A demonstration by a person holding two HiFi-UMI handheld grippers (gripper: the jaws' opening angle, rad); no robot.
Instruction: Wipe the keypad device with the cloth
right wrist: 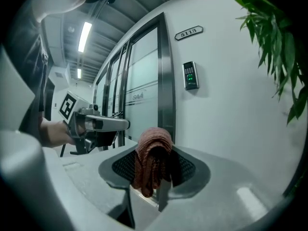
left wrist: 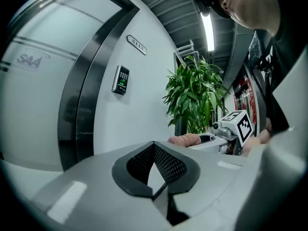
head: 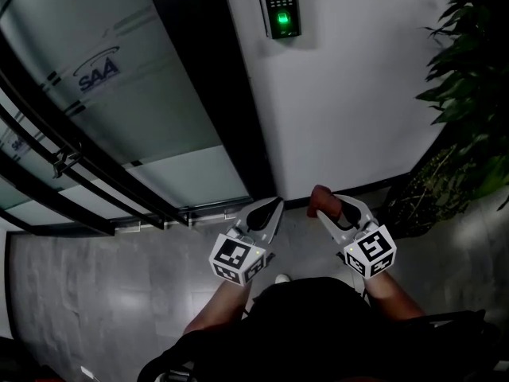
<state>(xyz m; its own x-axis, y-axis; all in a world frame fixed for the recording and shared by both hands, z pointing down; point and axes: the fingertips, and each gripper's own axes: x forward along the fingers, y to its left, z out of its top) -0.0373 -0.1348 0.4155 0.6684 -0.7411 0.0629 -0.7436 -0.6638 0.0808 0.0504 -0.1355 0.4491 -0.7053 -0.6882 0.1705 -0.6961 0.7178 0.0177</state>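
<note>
Item: your left hand-held gripper [left wrist: 155,147], jaws closed tip to tip, with nothing between the dark pads. Item: your right hand-held gripper [head: 332,212], just beside the left one and level with it, jaws clamped on a reddish-brown cloth [right wrist: 153,161]; the cloth is bunched at the jaw tips, rises a little above them and hangs folded down between the pads. Item: keypad device [head: 280,5], mounted on the white wall [head: 350,102] ahead of and above both of your hand-held grippers, green light lit, well apart from the cloth. From your right hand-held gripper it sits above the jaws and slightly to the right; from the left one, above and to the left. Item: number plate [right wrist: 188,32], higher on the wall than the keypad device. Item: glass door [head: 103,78] with a dark frame, to the left of your left hand-held gripper. Item: leafy green plant [head: 469,94], to the right of your right hand-held gripper, standing near the wall.
</note>
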